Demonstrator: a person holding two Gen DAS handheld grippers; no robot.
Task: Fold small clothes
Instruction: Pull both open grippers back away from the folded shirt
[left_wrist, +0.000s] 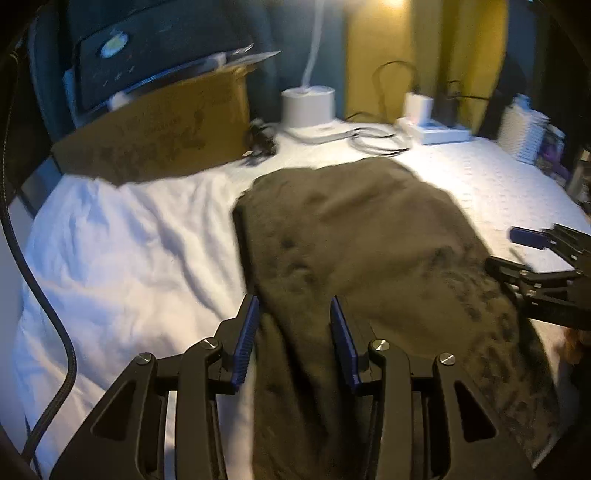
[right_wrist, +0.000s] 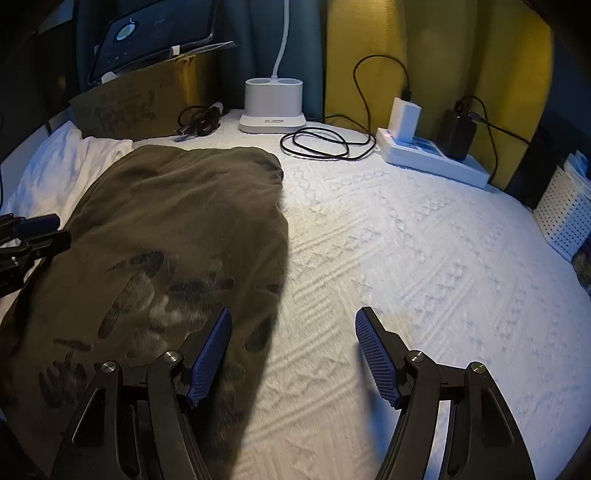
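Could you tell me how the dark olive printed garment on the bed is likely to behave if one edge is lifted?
The dark olive printed garment will probably droop: it lies soft and rumpled. It looks light, hardly denting the white quilted bedcover. Its fuzzy surface may drag on that textured cover instead of sliding freely.

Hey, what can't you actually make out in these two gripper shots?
- Olive garment: near end cut off by the bottom edge in both views.
- Left tool: left wrist view is blurred; whether cloth touches its pads is unclear.
- Cardboard box: print smeared by blur.
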